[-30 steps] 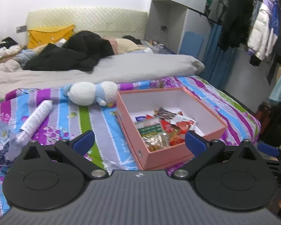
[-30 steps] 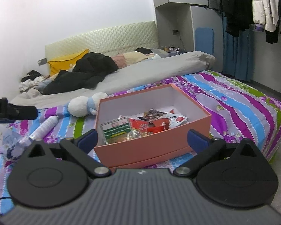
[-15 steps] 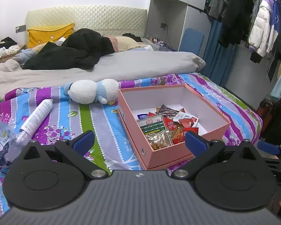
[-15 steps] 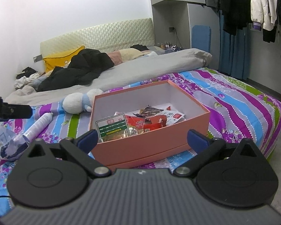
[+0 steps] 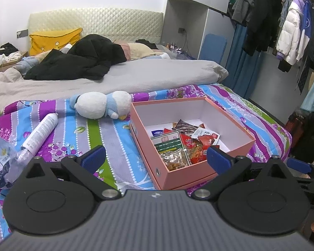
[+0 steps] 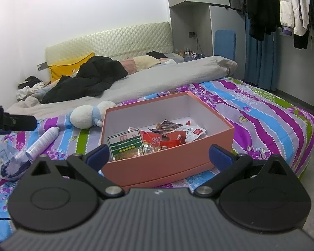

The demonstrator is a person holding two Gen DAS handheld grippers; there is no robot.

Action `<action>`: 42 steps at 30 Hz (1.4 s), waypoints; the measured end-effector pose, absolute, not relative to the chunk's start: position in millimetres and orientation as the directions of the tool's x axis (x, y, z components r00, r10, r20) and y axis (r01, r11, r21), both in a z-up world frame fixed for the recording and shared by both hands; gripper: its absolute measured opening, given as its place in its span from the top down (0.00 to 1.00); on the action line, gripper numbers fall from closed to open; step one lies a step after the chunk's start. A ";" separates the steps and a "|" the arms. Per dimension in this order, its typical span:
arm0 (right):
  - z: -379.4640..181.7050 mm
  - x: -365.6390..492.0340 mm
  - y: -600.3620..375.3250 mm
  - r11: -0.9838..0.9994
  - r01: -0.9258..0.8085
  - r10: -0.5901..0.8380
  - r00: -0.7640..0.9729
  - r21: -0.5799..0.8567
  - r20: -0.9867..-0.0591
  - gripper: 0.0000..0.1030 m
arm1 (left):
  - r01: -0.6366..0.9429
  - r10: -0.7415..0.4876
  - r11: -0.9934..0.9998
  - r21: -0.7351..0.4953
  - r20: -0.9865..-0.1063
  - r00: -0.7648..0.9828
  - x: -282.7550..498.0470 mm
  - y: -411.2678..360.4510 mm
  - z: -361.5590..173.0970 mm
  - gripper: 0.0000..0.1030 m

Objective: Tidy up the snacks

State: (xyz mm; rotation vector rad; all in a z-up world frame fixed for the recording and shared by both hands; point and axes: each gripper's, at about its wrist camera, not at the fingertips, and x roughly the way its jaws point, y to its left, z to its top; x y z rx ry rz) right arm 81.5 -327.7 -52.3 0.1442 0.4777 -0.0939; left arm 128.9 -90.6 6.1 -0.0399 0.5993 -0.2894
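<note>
Both black blue-tipped grippers, left (image 5: 156, 156) and right (image 6: 159, 154), spread wide, empty, before a lidless pink cardboard box (image 6: 198, 159) holding assorted snack packets (image 6: 157, 138) (green-labelled one (image 6: 126, 144) nearest)

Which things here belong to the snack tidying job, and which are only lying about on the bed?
For the job:
- pink box, open
- snack packets inside it
- left gripper and right gripper, both open and empty

Just lying about:
- plush toy
- white spray can
- crumpled plastic bag
- black coat
- yellow pillow
</note>
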 end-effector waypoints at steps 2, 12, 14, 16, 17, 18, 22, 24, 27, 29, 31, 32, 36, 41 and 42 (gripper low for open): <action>-51.8 81.1 -327.8 0.985 0.122 -0.053 0.885 0.120 -0.462 0.00 | 0.255 -0.278 0.960 -0.119 -0.549 0.788 127.8 -89.8 7.0 0.00; -52.5 81.3 -325.6 0.986 0.114 -0.044 0.884 0.123 -0.466 0.00 | 0.255 -0.279 0.959 -0.121 -0.544 0.791 124.5 -87.0 8.8 0.00; -52.7 82.1 -325.5 0.986 0.114 -0.043 0.883 0.124 -0.467 0.00 | 0.256 -0.279 0.959 -0.120 -0.545 0.791 123.4 -86.8 8.7 0.00; -53.3 82.4 -325.4 0.986 0.114 -0.045 0.883 0.122 -0.467 0.00 | 0.250 -0.277 0.960 -0.124 -0.540 0.795 122.6 -86.4 8.8 0.00; -53.9 83.0 -324.8 0.986 0.115 -0.046 0.882 0.121 -0.469 0.00 | 0.249 -0.278 0.960 -0.129 -0.542 0.793 122.5 -85.9 8.4 0.00; -54.2 83.5 -324.5 0.986 0.115 -0.044 0.881 0.123 -0.471 0.00 | 0.249 -0.281 0.959 -0.134 -0.545 0.790 123.0 -85.5 7.8 0.00; -54.1 82.3 -324.0 0.985 0.118 -0.046 0.880 0.123 -0.472 0.00 | 0.250 -0.280 0.959 -0.132 -0.550 0.786 123.9 -85.3 6.9 0.00; -52.8 81.6 -323.9 0.985 0.117 -0.046 0.883 0.124 -0.467 0.00 | 0.249 -0.280 0.960 -0.132 -0.550 0.787 123.8 -85.5 6.8 0.00; -52.3 81.8 -323.8 0.985 0.116 -0.046 0.884 0.124 -0.466 0.00 | 0.250 -0.280 0.959 -0.131 -0.550 0.787 123.6 -85.7 6.6 0.00; -52.2 81.8 -324.0 0.985 0.117 -0.046 0.883 0.125 -0.467 0.00 | 0.251 -0.279 0.959 -0.129 -0.551 0.786 124.1 -85.8 6.8 0.00; -52.3 81.3 -324.0 0.985 0.116 -0.045 0.883 0.125 -0.466 0.00 | 0.251 -0.279 0.959 -0.128 -0.553 0.785 124.2 -86.0 7.3 0.00; -52.4 81.2 -324.0 0.985 0.117 -0.046 0.883 0.125 -0.467 0.00 | 0.251 -0.279 0.959 -0.129 -0.553 0.785 124.2 -86.1 7.4 0.00; -52.4 81.2 -324.0 0.985 0.117 -0.045 0.884 0.127 -0.466 0.00 | 0.250 -0.277 0.960 -0.127 -0.554 0.785 124.5 -85.9 7.8 0.00; -51.6 81.4 -323.5 0.985 0.118 -0.047 0.886 0.126 -0.462 0.00 | 0.249 -0.277 0.960 -0.128 -0.554 0.785 124.9 -85.3 8.0 0.00; -51.2 81.3 -323.4 0.985 0.118 -0.048 0.886 0.126 -0.461 0.00 | 0.249 -0.278 0.960 -0.129 -0.554 0.785 125.0 -85.2 8.1 0.00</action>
